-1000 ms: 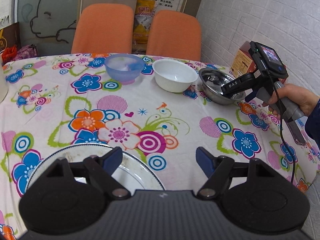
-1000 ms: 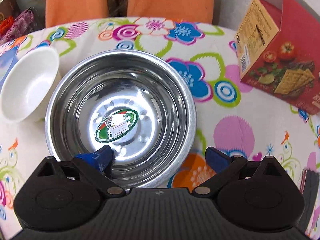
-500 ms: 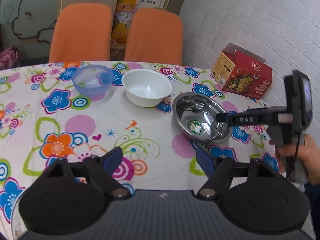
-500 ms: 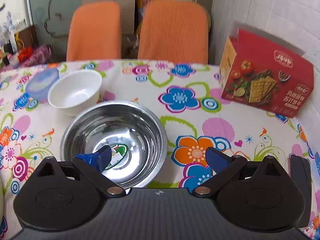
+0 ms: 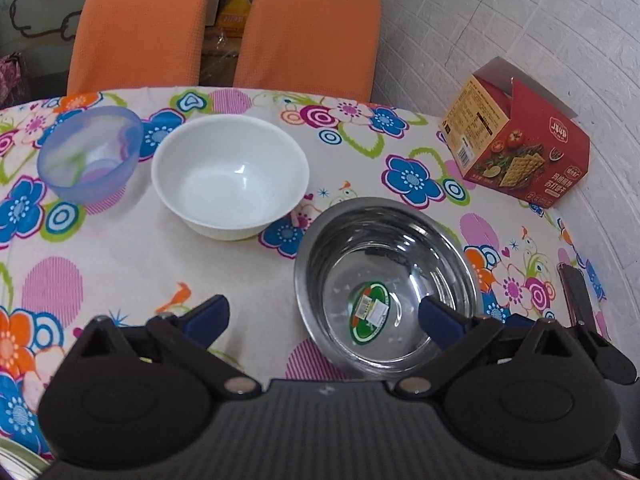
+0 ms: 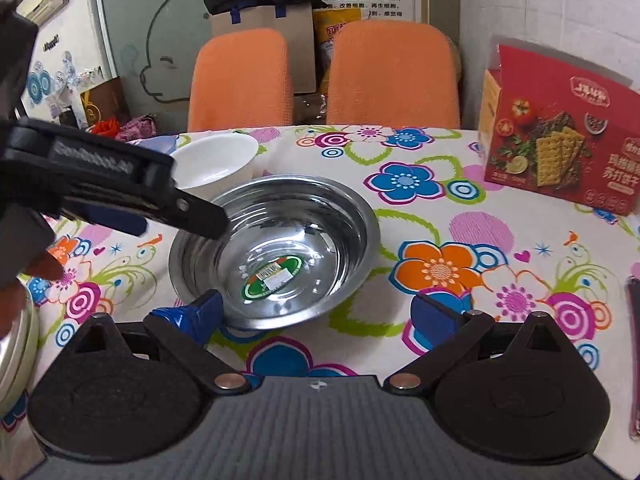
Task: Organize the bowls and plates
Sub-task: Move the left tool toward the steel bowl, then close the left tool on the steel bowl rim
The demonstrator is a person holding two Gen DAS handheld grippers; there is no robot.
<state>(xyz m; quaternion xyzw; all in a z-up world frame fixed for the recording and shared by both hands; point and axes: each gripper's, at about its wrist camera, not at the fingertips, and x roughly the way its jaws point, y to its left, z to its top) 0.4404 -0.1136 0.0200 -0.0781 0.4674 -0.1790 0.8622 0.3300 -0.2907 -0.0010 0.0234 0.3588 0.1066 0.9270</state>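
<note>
Steel bowl [image 5: 386,280] sits under the left claw [image 5: 322,318], jaws apart, right pad inside. Right claw [image 6: 316,312], also apart, hangs just short of it on the desk [image 6: 500,240].

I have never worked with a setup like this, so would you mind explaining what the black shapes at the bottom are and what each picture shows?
There is no robot here: a person holds a two-finger gripper in each hand, and each gripper carries a fisheye camera looking along its fingers. The black shapes are the grippers' own bodies.

One picture is from the left gripper, the other from the right gripper. Both are open and hold nothing.

On the flowered tablecloth stand a steel bowl with a sticker inside, a white bowl and a translucent blue bowl. A red cracker box sits near the wall. In the right view, the left gripper reaches in over the steel bowl's rim.
</note>
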